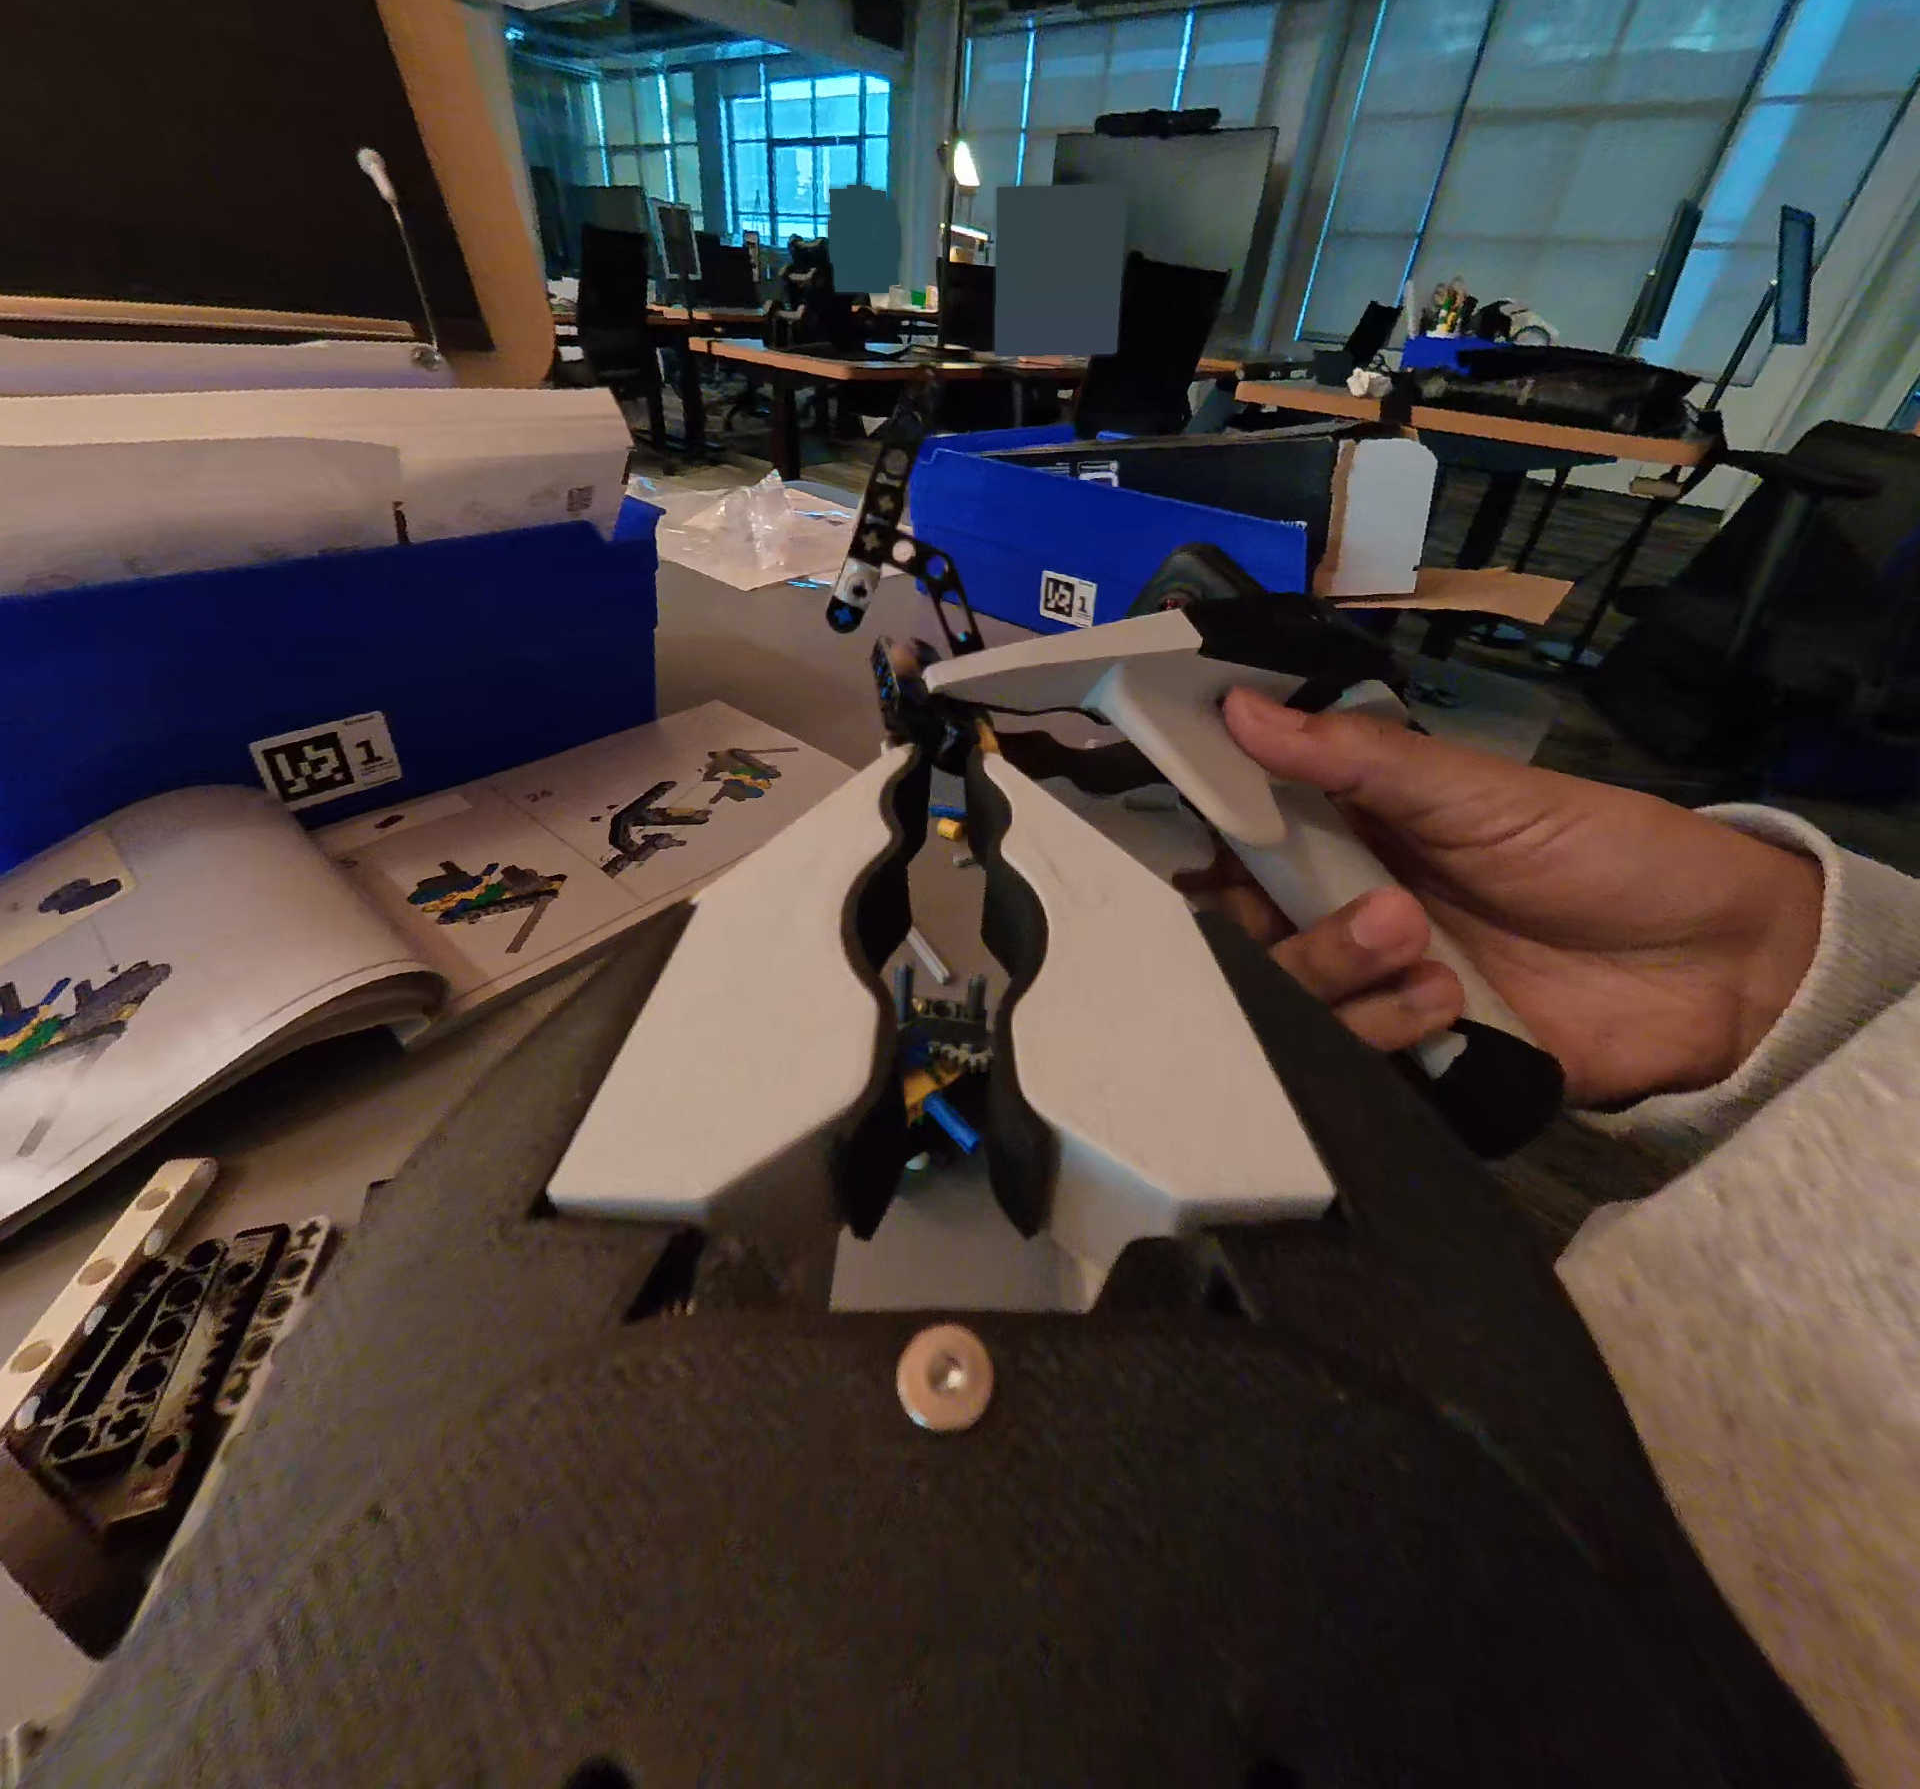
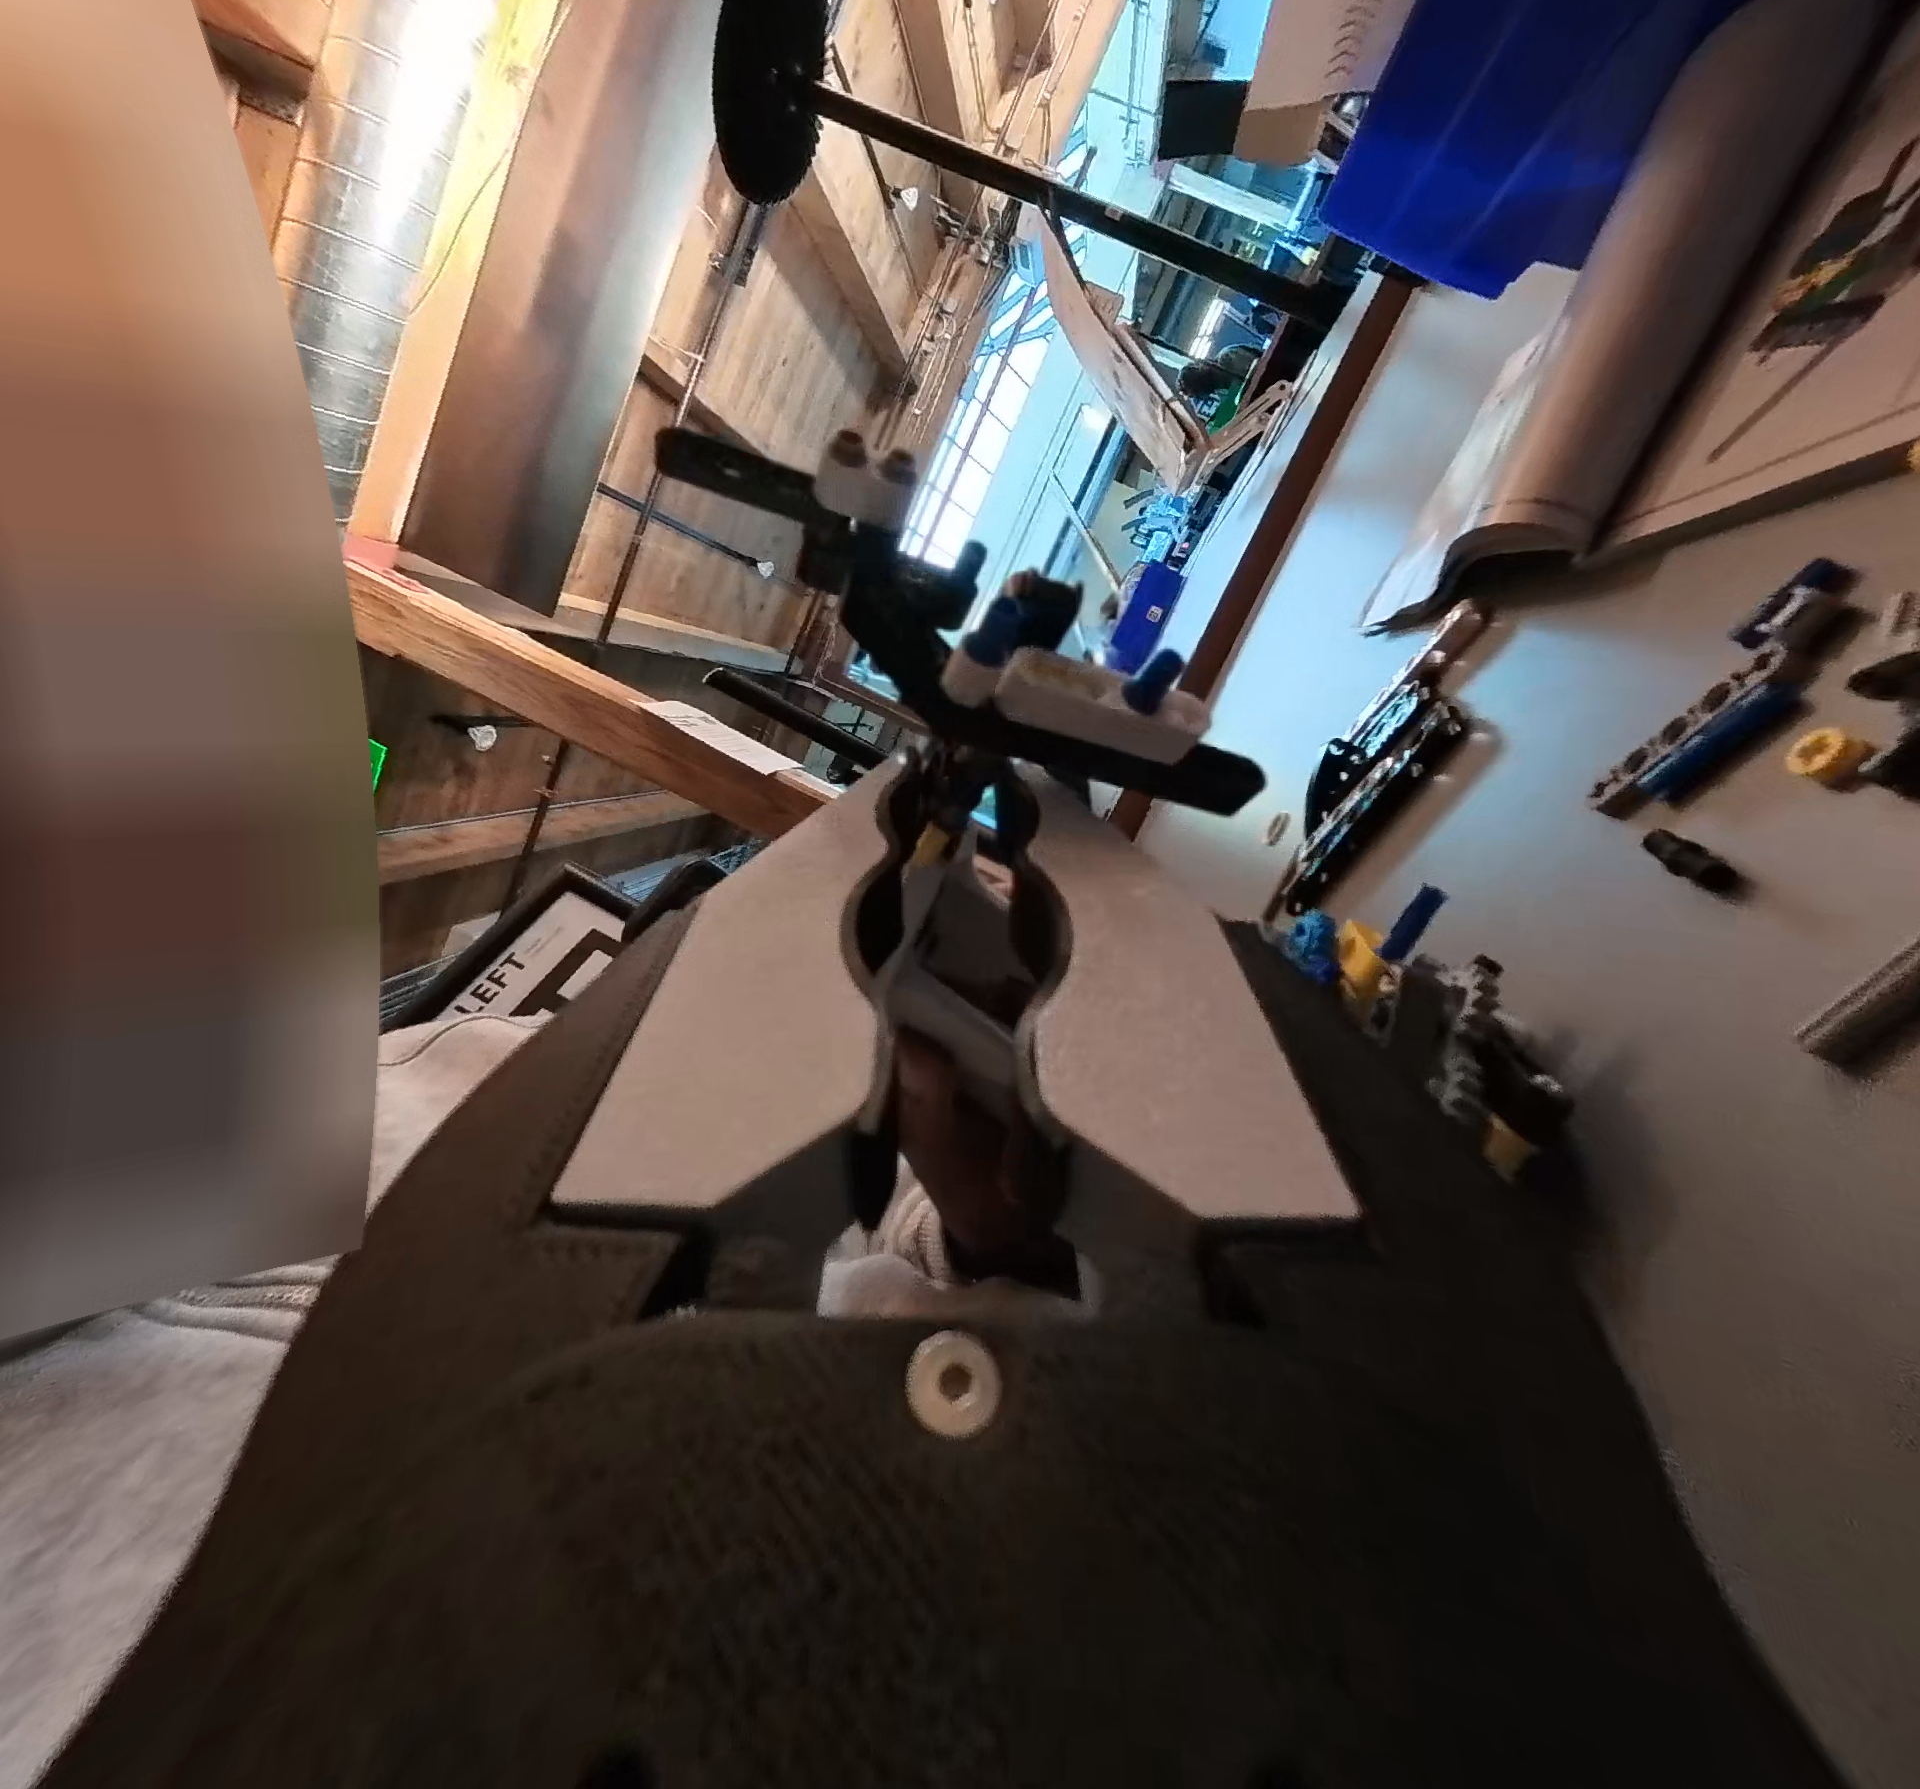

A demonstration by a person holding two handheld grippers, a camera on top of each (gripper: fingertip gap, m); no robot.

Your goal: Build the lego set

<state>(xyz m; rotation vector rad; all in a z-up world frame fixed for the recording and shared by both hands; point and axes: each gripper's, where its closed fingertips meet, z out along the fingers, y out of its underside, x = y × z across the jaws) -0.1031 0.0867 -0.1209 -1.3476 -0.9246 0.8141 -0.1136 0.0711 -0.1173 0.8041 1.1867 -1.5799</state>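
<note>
Grippers [image 1: 940,752] [image 2: 961,783] tip to tip, raised; both jaws tight on lego assembly [image 2: 997,690].

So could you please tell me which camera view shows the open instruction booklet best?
The left wrist view shows it best: the instruction booklet lies open on the table in front of a blue bin, several illustrated pages facing the camera. The right wrist view catches only its curled edge at the tilted frame's right side.
</note>
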